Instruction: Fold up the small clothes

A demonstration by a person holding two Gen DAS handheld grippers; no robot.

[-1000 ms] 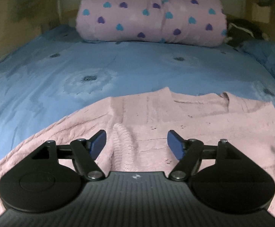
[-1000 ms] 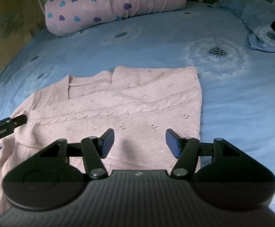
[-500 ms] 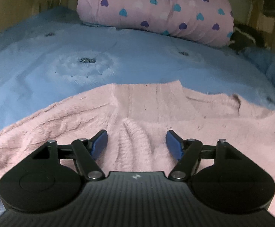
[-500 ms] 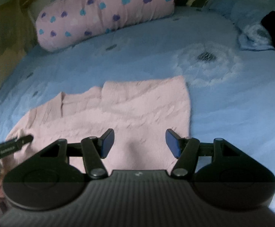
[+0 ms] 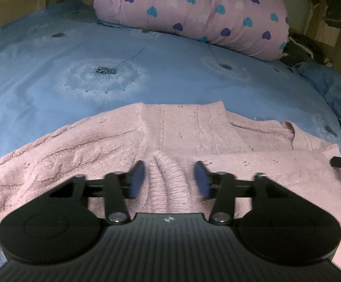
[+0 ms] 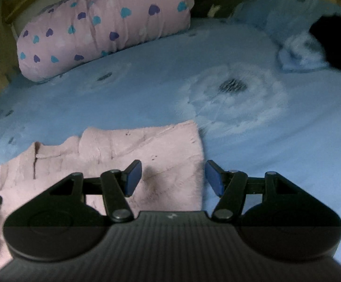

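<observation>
Lying flat: one pink sweater, two grippers above

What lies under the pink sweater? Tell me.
The pink sweater lies on the blue dandelion-print bedsheet. Anything between them is covered.

No words, numbers or brand names are showing legibly in either view. A small pale mark is sitting on the ribbed black housing of the left gripper and of the right gripper, but it is looking too small and blurred to read, perhaps a logo. The hearts on the pink pillow are making a pattern only, not a sign.
</observation>
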